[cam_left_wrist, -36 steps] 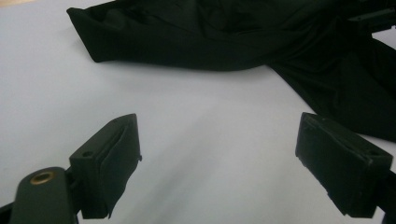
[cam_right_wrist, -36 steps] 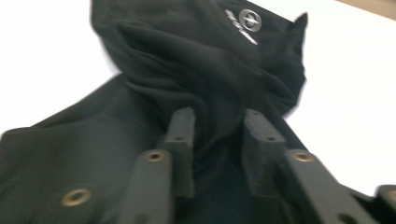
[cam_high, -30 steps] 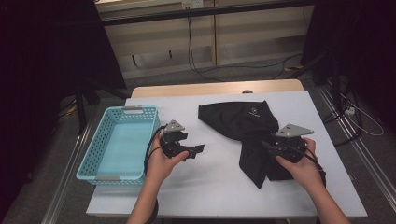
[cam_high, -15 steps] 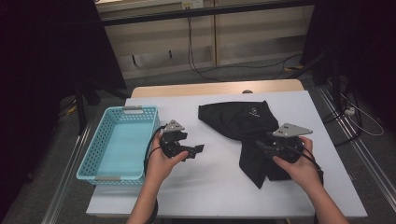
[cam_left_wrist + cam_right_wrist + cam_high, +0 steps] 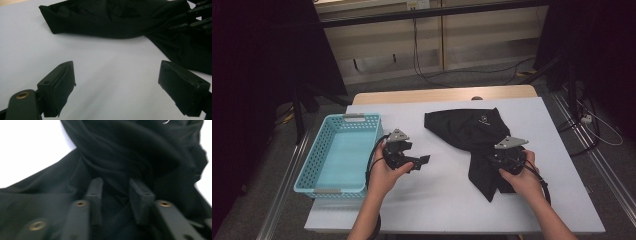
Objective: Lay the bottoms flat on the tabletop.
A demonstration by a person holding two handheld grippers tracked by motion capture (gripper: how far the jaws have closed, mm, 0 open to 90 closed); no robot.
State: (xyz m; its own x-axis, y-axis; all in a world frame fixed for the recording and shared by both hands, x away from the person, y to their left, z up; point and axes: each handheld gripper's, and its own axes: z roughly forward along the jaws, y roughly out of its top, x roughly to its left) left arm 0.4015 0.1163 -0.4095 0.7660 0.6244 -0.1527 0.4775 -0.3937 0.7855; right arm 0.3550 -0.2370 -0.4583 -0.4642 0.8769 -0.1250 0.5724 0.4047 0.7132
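Observation:
A black garment (image 5: 469,130) with a small white logo lies crumpled on the white table (image 5: 437,200), right of centre. My right gripper (image 5: 490,159) is down on its lower part. In the right gripper view its jaws have just been closing, and the gripper (image 5: 116,186) now pinches a raised fold of the cloth (image 5: 125,150) between its pads. My left gripper (image 5: 419,162) hovers over bare table to the left of the garment, pointing toward it. Its jaws (image 5: 117,82) stand wide open with nothing between them. The garment (image 5: 112,20) lies beyond them.
A light blue plastic basket (image 5: 312,170) with nothing in it stands at the table's left edge, just beside my left hand. A wooden strip (image 5: 437,95) runs along the table's far edge. Dark stands and cables sit on the floor around it.
My right gripper has sunk a little onto the garment and its jaws have drawn closer together around a fold. The left gripper and the basket have not moved.

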